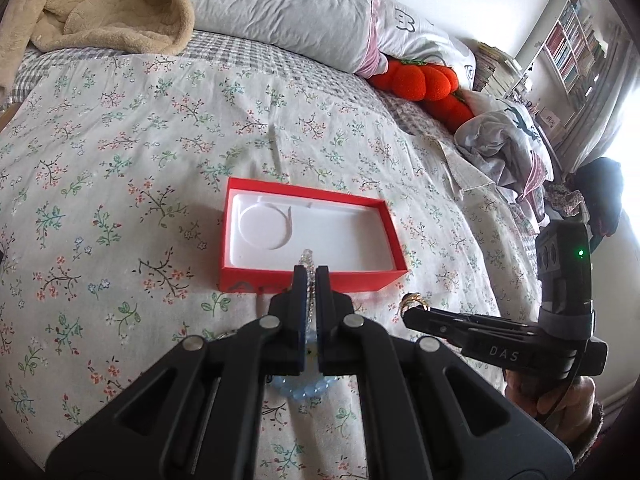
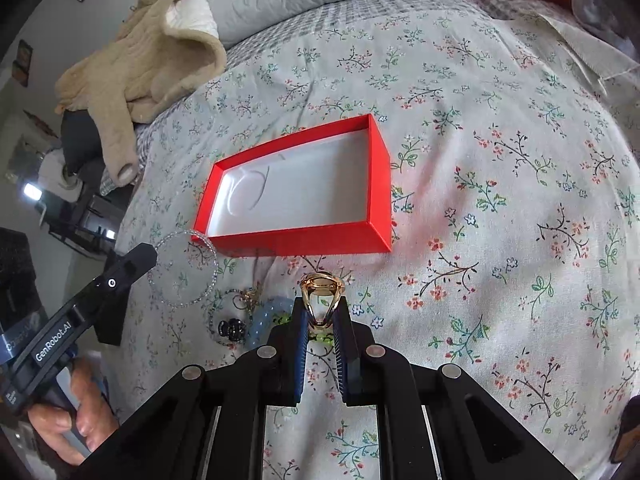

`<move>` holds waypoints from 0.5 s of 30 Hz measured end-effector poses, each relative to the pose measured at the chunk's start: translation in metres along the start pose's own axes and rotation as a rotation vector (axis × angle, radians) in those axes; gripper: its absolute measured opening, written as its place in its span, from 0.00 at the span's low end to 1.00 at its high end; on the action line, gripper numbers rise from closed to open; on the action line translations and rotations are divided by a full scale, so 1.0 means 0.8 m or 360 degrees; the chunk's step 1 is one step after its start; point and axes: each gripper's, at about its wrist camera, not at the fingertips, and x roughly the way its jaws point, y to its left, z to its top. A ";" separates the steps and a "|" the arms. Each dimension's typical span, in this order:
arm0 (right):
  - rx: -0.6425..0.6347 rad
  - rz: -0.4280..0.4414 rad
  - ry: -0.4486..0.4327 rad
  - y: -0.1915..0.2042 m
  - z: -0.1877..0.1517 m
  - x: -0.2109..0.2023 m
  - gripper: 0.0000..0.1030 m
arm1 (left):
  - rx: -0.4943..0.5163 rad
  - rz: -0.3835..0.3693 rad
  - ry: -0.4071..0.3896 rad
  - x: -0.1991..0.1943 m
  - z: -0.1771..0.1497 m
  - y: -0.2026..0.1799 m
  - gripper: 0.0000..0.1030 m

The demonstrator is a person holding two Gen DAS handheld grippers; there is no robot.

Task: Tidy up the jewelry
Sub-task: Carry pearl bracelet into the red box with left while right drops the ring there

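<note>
Only the right wrist view shows the black bead (image 2: 231, 329) beside the blue bracelet (image 2: 262, 318)

Both the left gripper (image 1: 311, 276) and the right gripper (image 2: 322, 308) point steeply downward with jaws nearly closed, each gripped from below by a bare hand (image 2: 76, 412).

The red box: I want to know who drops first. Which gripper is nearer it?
Left. The left gripper, shut on a clear bracelet, hangs at the red box's near wall. The right gripper, holding a gold ring, hangs further back.
</note>
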 end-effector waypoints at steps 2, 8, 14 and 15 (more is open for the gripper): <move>-0.0013 0.0005 -0.0040 0.004 0.010 -0.002 0.12 | -0.0002 -0.0046 -0.0042 0.001 0.008 -0.008 0.04; -0.0065 0.0025 -0.0154 0.011 0.036 0.003 0.12 | -0.0067 -0.0220 -0.0071 0.026 0.027 -0.014 0.05; -0.0101 0.0018 -0.0200 0.008 0.052 0.019 0.12 | -0.0125 -0.0242 -0.0040 0.057 0.034 -0.003 0.04; -0.0110 0.0020 -0.0197 0.008 0.053 0.023 0.12 | -0.0115 -0.0197 -0.0034 0.061 0.033 0.000 0.05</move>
